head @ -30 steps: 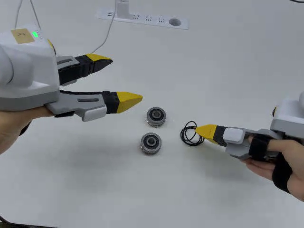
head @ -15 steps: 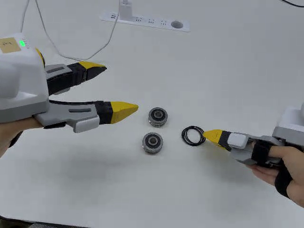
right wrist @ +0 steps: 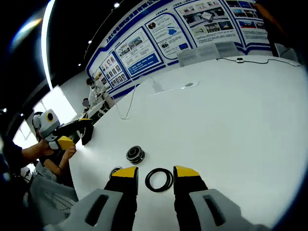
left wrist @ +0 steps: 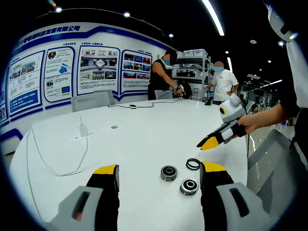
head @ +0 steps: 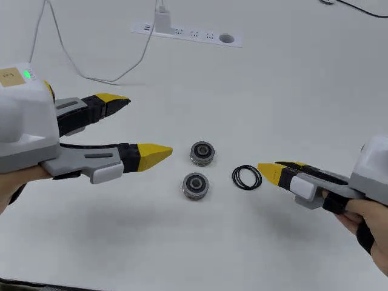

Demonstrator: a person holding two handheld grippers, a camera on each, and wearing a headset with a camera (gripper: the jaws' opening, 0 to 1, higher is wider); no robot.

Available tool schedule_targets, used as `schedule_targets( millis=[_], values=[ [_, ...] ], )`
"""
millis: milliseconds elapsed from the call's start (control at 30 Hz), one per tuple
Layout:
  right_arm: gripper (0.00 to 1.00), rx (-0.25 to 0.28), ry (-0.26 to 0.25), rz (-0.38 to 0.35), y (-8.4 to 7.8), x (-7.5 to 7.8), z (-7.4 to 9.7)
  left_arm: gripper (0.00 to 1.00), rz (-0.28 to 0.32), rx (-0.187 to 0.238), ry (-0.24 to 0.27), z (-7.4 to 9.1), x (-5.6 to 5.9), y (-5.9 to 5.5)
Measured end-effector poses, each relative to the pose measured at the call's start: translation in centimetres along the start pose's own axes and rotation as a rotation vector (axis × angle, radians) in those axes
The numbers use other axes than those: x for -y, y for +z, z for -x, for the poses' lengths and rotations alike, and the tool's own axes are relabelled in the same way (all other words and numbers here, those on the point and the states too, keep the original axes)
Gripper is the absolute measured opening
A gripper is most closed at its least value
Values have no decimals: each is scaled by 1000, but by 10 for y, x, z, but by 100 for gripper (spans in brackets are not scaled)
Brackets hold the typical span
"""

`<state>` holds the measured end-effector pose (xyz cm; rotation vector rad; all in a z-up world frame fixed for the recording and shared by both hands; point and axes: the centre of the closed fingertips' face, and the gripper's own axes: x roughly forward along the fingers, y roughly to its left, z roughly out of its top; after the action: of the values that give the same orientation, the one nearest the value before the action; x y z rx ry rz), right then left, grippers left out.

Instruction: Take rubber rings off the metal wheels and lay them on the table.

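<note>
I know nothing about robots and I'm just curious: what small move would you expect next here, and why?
Likely draw the right gripper back from the rubber rings. They lie flat on the table beside the two metal wheels, and its open jaws hold nothing, so that step looks done. Whether a wheel has another ring on it, I cannot tell.

The rubber rings are black, the metal wheels dark grey with silvery rims, the table white.

White bodies, grey arms, black jaws tipped yellow: left gripper, right gripper. Green light and tan label atop left.
</note>
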<state>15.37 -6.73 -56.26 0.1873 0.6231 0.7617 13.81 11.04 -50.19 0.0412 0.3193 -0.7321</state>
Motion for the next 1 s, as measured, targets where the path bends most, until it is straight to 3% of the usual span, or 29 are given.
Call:
schedule_targets(
  millis=[133,433,700,867,1000],
  values=[
    [34,38,19,121,12,-12,7,75,20,8,23,8,-1,-2],
    [42,70,15,192,18,-21,29,81,64,12,61,34,0,-10],
    [51,53,-10,292,12,-28,50,87,86,34,102,56,2,-14],
    [53,16,5,350,3,-34,56,90,83,4,122,64,6,-23],
    [60,13,-4,391,1,-34,63,94,70,14,129,70,9,-23]
  ],
)
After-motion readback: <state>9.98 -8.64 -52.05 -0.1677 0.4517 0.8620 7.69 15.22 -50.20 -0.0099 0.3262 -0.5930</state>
